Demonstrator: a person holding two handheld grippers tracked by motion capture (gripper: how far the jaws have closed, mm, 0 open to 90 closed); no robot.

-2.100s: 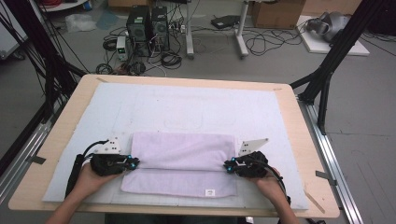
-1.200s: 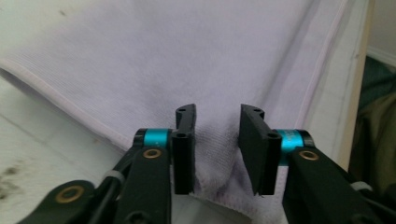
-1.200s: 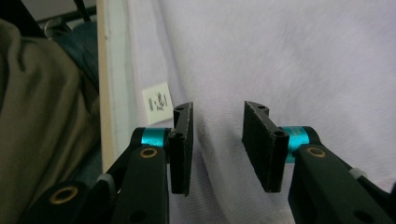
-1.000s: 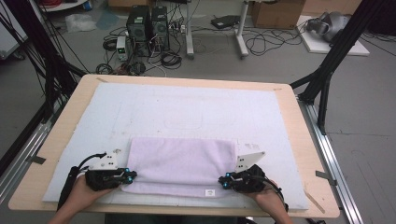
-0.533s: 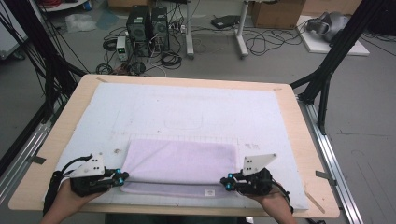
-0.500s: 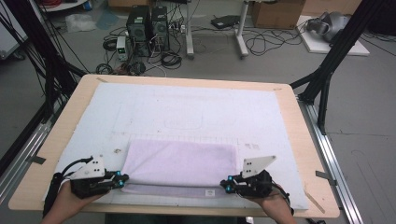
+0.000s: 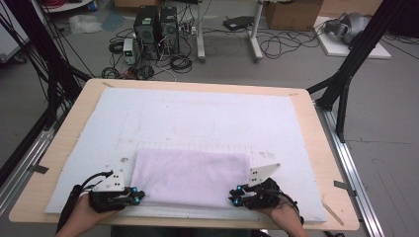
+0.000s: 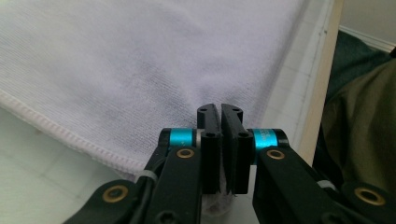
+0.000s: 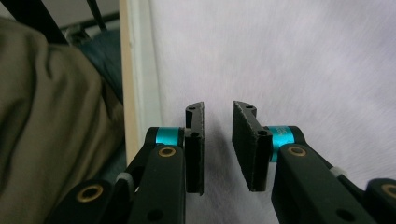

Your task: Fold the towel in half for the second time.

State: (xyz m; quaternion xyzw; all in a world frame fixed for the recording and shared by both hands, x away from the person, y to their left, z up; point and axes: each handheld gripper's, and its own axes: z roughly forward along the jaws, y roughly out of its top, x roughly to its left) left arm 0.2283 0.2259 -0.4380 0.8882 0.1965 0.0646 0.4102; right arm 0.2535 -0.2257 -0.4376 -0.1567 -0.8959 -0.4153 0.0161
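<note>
A pale lilac towel (image 7: pixel 190 177) lies folded flat on the white mat (image 7: pixel 197 113), near the table's front edge. My left gripper (image 7: pixel 138 196) is at the towel's near left corner. In the left gripper view that gripper (image 8: pixel 220 109) is shut, with a bit of towel (image 8: pixel 140 60) hem pinched low between the pads. My right gripper (image 7: pixel 234 197) is at the near right corner. In the right gripper view its jaws (image 9: pixel 219 109) have just been opening and stand apart. The towel (image 9: pixel 289 56) lies under the gap, not pressed by either pad.
The wooden table (image 7: pixel 326 148) frames the mat, with its front edge just behind both hands. Black frame legs (image 7: pixel 346 84) stand at the right and left. Computers (image 7: pixel 155 24) and cables lie on the floor beyond the far edge.
Both grippers pulled the towel's upper layer toward the front edge, covering the lower layer. Over the last half second both hands shifted slightly inward.
</note>
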